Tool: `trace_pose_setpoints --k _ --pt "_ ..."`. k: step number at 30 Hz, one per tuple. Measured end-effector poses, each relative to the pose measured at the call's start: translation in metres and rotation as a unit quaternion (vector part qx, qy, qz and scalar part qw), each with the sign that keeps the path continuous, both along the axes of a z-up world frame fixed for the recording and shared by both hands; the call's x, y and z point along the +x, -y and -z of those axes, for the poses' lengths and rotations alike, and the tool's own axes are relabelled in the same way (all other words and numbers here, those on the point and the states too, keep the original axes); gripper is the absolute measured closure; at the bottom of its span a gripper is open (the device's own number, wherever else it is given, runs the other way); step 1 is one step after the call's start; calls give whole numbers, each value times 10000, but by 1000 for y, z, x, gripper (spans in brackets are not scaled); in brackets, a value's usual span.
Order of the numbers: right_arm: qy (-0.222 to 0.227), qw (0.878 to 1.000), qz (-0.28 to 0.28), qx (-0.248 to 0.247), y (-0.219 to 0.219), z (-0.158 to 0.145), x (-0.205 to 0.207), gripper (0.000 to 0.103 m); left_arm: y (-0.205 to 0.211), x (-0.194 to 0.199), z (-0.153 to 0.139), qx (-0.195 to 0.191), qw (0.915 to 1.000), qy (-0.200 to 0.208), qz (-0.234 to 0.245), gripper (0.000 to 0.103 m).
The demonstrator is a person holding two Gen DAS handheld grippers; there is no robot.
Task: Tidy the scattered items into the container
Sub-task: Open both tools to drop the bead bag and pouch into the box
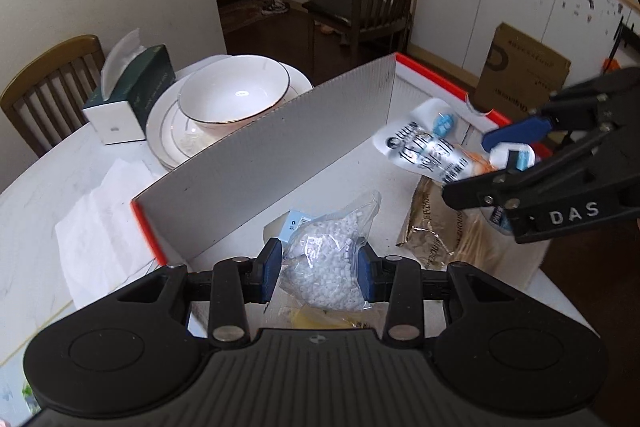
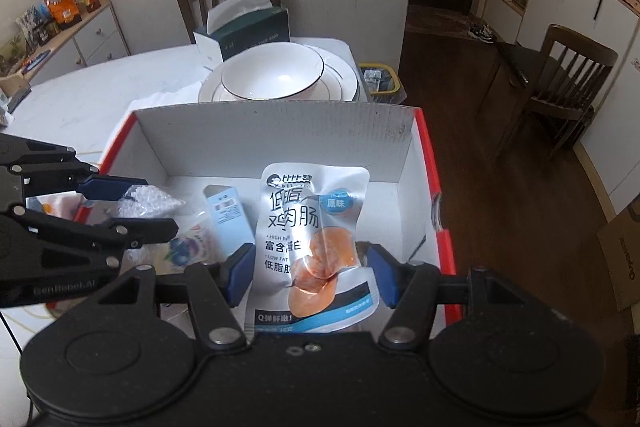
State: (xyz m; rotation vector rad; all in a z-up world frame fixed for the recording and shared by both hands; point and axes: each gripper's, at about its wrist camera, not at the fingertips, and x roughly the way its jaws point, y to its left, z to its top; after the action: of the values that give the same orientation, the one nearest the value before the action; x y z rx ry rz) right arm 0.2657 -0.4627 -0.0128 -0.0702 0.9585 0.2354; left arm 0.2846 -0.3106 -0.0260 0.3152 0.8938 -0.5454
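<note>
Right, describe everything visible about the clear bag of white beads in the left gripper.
The bag of white beads is a small clear plastic pouch, crinkled and glossy, packed with tiny white pellets, its loose top corner sticking up. The left gripper is shut on it, a blue pad pressing each side. It hangs over the open white cardboard box with orange-red edges, above a light blue carton lying inside. Whether its bottom touches the box floor cannot be told. The right wrist view shows it beside the held sausage pouch.
</note>
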Motion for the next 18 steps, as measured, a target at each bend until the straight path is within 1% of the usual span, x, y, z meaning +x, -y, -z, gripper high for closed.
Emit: trace_pose_setpoints --k 5,13,18 --pt "-114 9993 -154 -316 -6 13 23 43 11 16 9 187 9996 -146 132 66" --pt "-341 9983 -179 -431 -13 29 55 43 19 32 26 397 9980 -468 120 66" --pt "-608 9965 -279 -508 -19 43 62 43 21 35 36 484 9969 -608 152 65"
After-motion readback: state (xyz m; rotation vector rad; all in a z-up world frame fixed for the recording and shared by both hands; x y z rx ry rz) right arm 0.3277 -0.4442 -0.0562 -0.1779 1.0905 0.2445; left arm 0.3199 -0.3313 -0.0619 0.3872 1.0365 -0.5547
